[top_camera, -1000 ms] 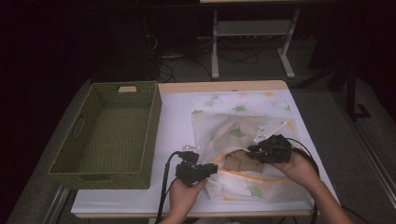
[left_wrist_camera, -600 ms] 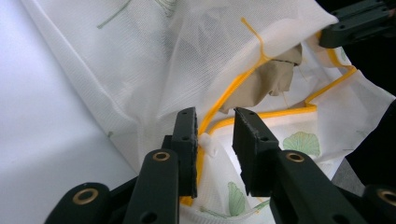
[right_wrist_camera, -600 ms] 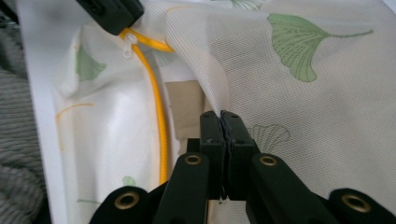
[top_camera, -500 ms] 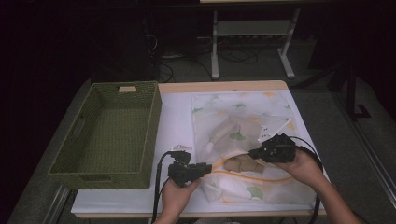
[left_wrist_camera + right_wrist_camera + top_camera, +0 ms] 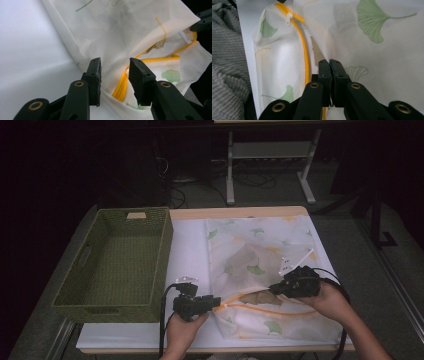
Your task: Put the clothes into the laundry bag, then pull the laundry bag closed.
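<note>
A white mesh bag (image 5: 260,250) printed with green leaves lies flat on the white table cover, its yellow zipper (image 5: 270,310) partly undone near the front edge. Something brownish (image 5: 255,297) shows inside the opening. My left gripper (image 5: 219,302) is at the zipper's left end. Its jaws have just been opening and stand apart in the left gripper view (image 5: 115,67), with the zipper's end (image 5: 121,87) lying loose between them. My right gripper (image 5: 272,290) pinches the bag's mesh beside the zipper (image 5: 304,50). Its jaws (image 5: 329,62) have eased a touch but still press on the fabric.
A deep green woven basket (image 5: 161,265) stands at the left of the table, close to my left hand. The white zipper pull (image 5: 289,17) sits near the bag's corner. Grey ribbed cloth (image 5: 227,50) lies off the table's front edge. A metal stand (image 5: 270,155) is behind the table.
My left gripper has slid a little to the left, toward the bag's corner, and its jaws have spread apart. The right gripper has kept its place on the mesh.
</note>
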Available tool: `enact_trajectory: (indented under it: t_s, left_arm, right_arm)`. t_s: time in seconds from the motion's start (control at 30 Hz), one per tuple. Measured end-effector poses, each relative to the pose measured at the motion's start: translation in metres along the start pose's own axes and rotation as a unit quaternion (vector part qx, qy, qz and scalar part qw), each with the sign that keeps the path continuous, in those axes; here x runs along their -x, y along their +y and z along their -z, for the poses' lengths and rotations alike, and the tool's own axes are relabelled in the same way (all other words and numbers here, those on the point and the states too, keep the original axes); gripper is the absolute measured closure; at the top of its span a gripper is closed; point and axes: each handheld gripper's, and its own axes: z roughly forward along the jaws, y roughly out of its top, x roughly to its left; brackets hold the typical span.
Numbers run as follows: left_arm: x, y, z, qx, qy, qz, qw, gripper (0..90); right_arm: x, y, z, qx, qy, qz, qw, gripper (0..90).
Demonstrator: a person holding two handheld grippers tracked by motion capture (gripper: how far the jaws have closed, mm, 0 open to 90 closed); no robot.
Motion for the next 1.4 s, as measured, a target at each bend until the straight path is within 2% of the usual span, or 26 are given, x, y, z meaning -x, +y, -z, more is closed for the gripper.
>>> enact_trajectory:
  t_s: [0.03,0.1,0.2,0.4,0.63,0.73,0.8,1.2,1.3,1.4]
  left_arm:
    - [-0.001,-0.001,0.000,0.000,0.001,0.003,1.0000,59.9]
    - [-0.003,-0.003,0.000,0.000,0.003,0.007,1.0000,57.9]
    - [-0.007,-0.005,-0.001,0.000,0.000,0.013,0.9999,56.2]
    - [-0.009,-0.006,-0.001,-0.001,-0.002,0.014,0.9999,54.4]
    - [-0.009,-0.006,0.001,-0.004,-0.006,0.013,0.9999,51.3]
    - [-0.009,-0.007,0.001,-0.006,-0.007,0.017,0.9998,47.3]
    - [-0.010,-0.008,0.000,-0.014,-0.013,0.020,0.9996,45.4]
    - [-0.010,-0.012,0.003,-0.025,-0.021,0.018,0.9993,43.8]
    - [-0.011,-0.014,0.002,-0.028,-0.026,0.023,0.9990,42.9]
    - [-0.011,-0.017,0.001,-0.030,-0.035,0.031,0.9985,41.2]
  right_arm:
    - [0.001,0.000,-0.002,0.002,0.005,-0.004,1.0000,77.6]
    - [0.001,0.001,-0.002,0.007,0.010,-0.004,0.9999,73.1]
    - [0.000,0.005,-0.001,0.012,0.012,-0.004,0.9998,70.0]
    - [-0.004,0.013,0.002,0.017,0.011,0.007,0.9998,68.0]
    - [-0.004,0.020,0.007,0.033,0.009,0.008,0.9994,65.2]
    - [-0.005,0.022,0.007,0.033,0.007,0.009,0.9994,62.0]
    - [-0.006,0.024,0.005,0.024,0.004,0.011,0.9996,61.0]
    - [-0.012,0.024,0.007,0.029,-0.008,0.018,0.9994,59.5]
    - [-0.012,0.024,0.008,0.032,-0.011,0.016,0.9993,59.7]
    - [-0.016,0.026,0.006,0.030,-0.016,0.026,0.9991,59.7]
